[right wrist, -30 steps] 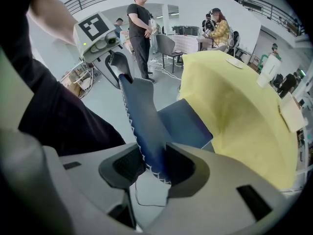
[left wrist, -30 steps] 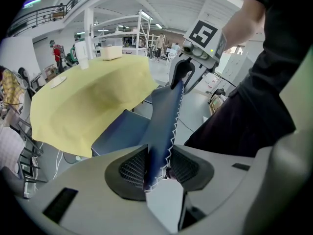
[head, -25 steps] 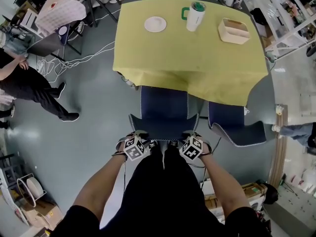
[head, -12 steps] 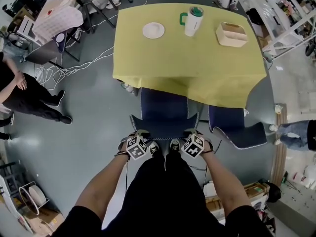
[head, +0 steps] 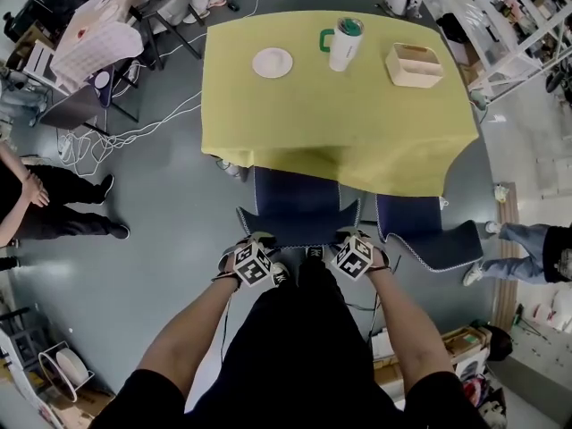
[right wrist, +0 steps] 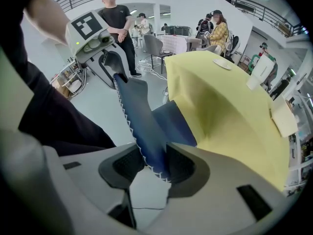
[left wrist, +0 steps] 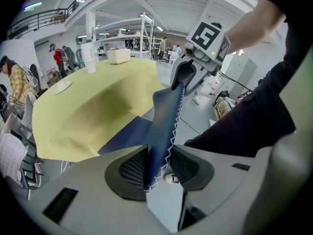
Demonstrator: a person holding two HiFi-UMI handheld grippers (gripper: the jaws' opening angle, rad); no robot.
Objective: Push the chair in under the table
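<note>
At 6 o'clock of the table (head: pixel 340 105) we hold the chair (head: pixel 299 206) by the top of its back, left gripper (left wrist: pixel 156 166) and right gripper (right wrist: pixel 152 164) each clamped on the blue edge, seat front under the cloth (head: pixel 268 146). We judge the push under way; next comes an even shove toward 12 o'clock, clear of the second chair (head: pixel 429 231) at 3 o'clock. We can read no writing, only the square markers on the cubes (head: pixel 253 264)

Bright, even overhead light; heavy fisheye distortion at the edges.
</note>
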